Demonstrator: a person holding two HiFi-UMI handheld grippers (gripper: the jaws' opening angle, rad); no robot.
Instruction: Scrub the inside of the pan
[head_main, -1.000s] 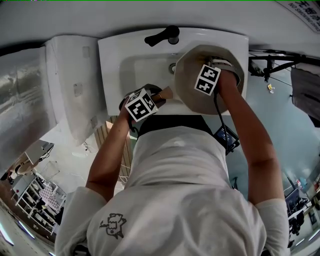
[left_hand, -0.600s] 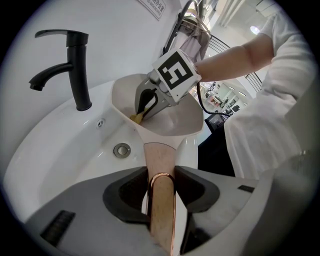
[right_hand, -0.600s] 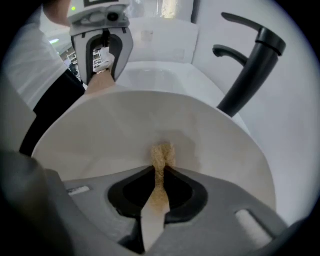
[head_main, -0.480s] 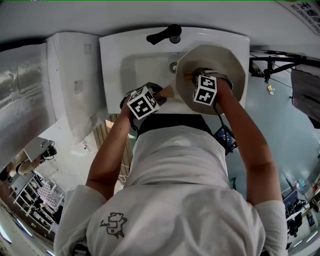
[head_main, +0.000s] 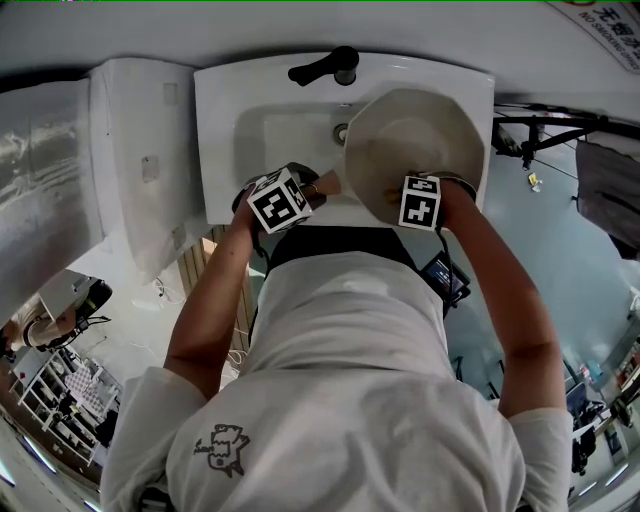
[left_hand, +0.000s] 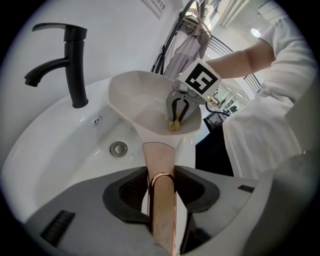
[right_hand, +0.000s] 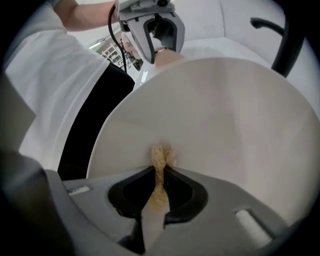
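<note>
White sink (left_hand: 65, 145) with a black tap (left_hand: 75, 65) filled my screens. My left tool (left_hand: 161, 185) was clamped on the wooden handle (left_hand: 159, 160) of the pale pan (right_hand: 215, 115), which sat tipped over the right side of the basin. My right tool (right_hand: 159, 187) was pinched on a small tan scrubber (right_hand: 161, 157), whose tip pressed against the inside of the pan.
</note>
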